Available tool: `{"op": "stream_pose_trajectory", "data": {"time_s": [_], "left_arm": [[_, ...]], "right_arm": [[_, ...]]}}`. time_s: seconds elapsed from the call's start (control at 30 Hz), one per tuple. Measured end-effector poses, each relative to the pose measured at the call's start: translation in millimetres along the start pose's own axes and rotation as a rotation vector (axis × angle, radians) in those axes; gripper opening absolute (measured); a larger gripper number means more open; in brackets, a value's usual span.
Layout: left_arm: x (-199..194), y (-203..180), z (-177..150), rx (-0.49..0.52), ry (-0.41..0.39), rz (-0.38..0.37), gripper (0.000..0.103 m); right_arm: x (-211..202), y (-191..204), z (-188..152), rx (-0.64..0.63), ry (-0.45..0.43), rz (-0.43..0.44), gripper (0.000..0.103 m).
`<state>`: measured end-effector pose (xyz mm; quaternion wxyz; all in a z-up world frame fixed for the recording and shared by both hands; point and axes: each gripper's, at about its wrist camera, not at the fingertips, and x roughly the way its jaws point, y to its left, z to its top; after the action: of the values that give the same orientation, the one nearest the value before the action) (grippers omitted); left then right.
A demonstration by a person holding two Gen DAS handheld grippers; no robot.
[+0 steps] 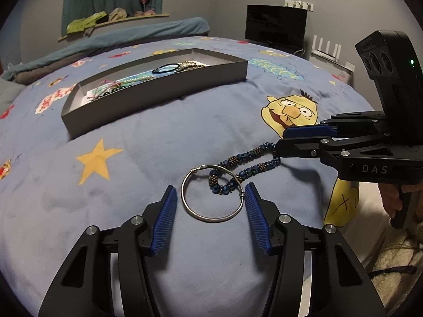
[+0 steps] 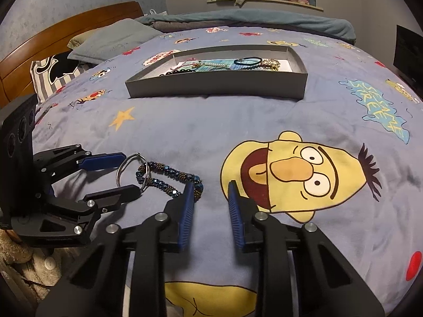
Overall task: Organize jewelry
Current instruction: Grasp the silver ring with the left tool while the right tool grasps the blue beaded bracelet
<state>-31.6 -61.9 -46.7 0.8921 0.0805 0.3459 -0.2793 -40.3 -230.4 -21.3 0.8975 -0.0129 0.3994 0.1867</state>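
Note:
A silver bangle (image 1: 211,194) lies on the blue blanket, with a blue and bronze beaded bracelet (image 1: 247,165) lying across its far rim. My left gripper (image 1: 210,192) is open, its fingers on either side of the bangle. My right gripper (image 2: 210,189) is open and empty; its left finger (image 2: 189,195) touches the beaded bracelet's (image 2: 169,178) near end. In the right wrist view the bangle (image 2: 127,169) sits between the left gripper's (image 2: 129,171) fingers. A grey shallow box (image 1: 158,92) with several pieces of jewelry sits farther back, also in the right wrist view (image 2: 216,85).
The bed has a cartoon-print blanket (image 2: 290,121). Pillows (image 2: 105,42) and a wooden headboard (image 2: 53,37) are at the far left. A rolled teal blanket (image 1: 119,42) lies behind the box. A dark monitor (image 1: 276,27) stands by the wall.

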Motion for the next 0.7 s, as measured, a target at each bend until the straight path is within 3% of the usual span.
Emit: {"op": "stream_pose_trajectory", "data": {"time_s": [0.47, 0.6, 0.7], "left_arm": [[0.8, 0.2, -3.5, 0.044, -0.016, 0.001, 0.052], [-3.4, 2.2, -3.3, 0.031, -0.025, 0.007, 0.052], [-8.2, 6.4, -2.2, 0.017, -0.037, 0.017, 0.052]], "right_arm": [[16.1, 5.1, 2.1, -0.023, 0.033, 0.004, 0.027], [16.1, 3.3, 1.6, -0.012, 0.014, -0.009, 0.009], [11.8, 1.1, 2.9, 0.009, -0.01, -0.001, 0.008]]}}
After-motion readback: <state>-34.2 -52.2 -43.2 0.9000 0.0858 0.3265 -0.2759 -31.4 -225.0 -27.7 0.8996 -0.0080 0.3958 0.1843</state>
